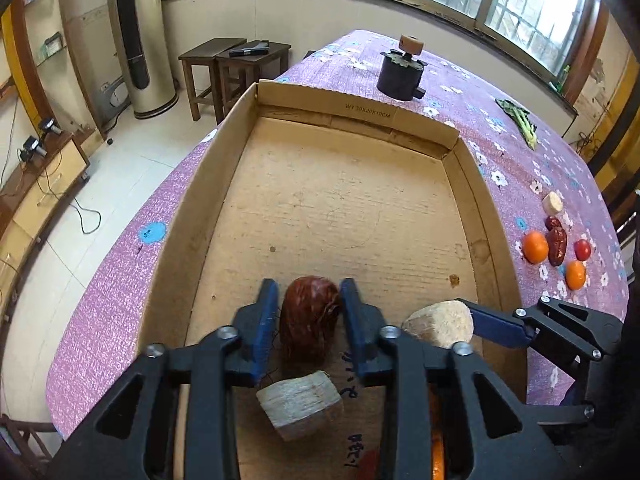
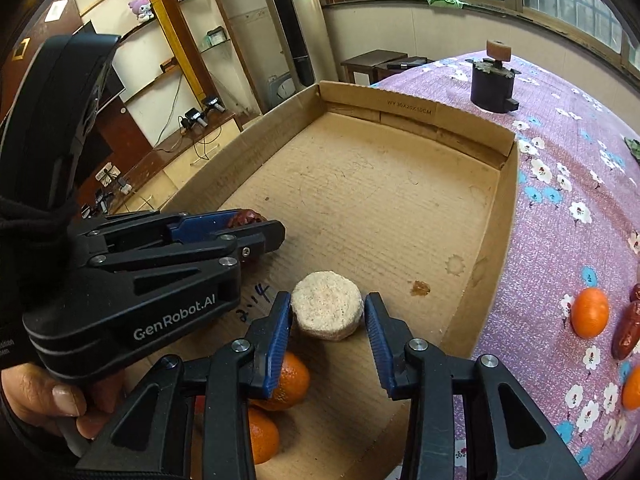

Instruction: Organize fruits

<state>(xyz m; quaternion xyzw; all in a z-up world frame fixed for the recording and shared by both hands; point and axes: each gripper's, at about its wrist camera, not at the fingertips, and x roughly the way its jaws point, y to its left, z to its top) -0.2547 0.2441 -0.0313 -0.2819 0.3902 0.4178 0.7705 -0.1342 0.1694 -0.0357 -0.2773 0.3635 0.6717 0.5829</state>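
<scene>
A cardboard box [image 1: 344, 184] lies on the purple flowered table. My left gripper [image 1: 309, 300] is shut on a red date [image 1: 310, 320] and holds it low over the box floor. A pale cut chunk [image 1: 300, 410] lies in the box below it. My right gripper [image 2: 326, 316] is shut on a pale round slice [image 2: 327, 310] inside the box; this slice also shows in the left wrist view [image 1: 438, 322]. Two oranges [image 2: 288, 384] lie in the box's near corner. Outside the box lie oranges [image 1: 535, 247], red dates [image 1: 557, 245], a cherry tomato [image 1: 582, 249] and a pale slice [image 1: 553, 203].
A dark cylinder stand [image 1: 401, 72] with a small roll on top stands at the table's far end. A green vegetable [image 1: 518, 120] lies at the far right. Wooden stools [image 1: 232, 68] stand beyond the table. The box wall [image 2: 486, 248] separates the right gripper from the loose fruit.
</scene>
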